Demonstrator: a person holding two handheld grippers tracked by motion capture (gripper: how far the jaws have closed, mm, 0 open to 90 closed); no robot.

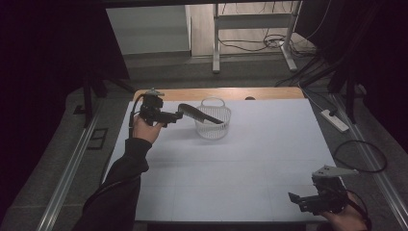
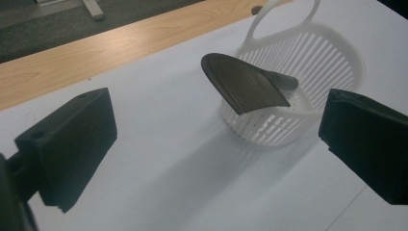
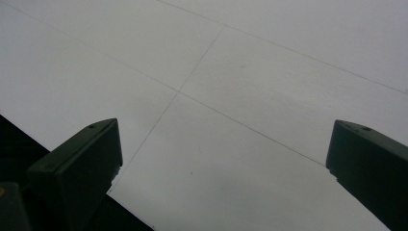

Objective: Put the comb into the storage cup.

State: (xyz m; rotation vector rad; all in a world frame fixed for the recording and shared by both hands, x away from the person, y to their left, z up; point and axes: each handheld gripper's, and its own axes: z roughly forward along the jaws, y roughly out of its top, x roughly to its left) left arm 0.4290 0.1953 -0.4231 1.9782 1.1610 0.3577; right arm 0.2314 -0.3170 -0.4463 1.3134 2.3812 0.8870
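With its jaws spread wide and nothing between them, the left gripper (image 1: pixel 179 115) hovers over the far left part of the white mat (image 1: pixel 250 163), aimed at the basket (image 1: pixel 213 121) just beside it. A dark comb (image 2: pixel 245 84) lies across the basket, its handle end down inside and its broad toothed end jutting out over the rim toward the gripper, clear of the pads. The basket is white, slatted, with a loop handle, and stands upright on the mat near the wooden table edge (image 1: pixel 216 93). Well apart, at the near right corner, the right gripper (image 1: pixel 295 199) is held low, its jaws likewise apart with bare mat (image 3: pixel 231 96) showing between them.
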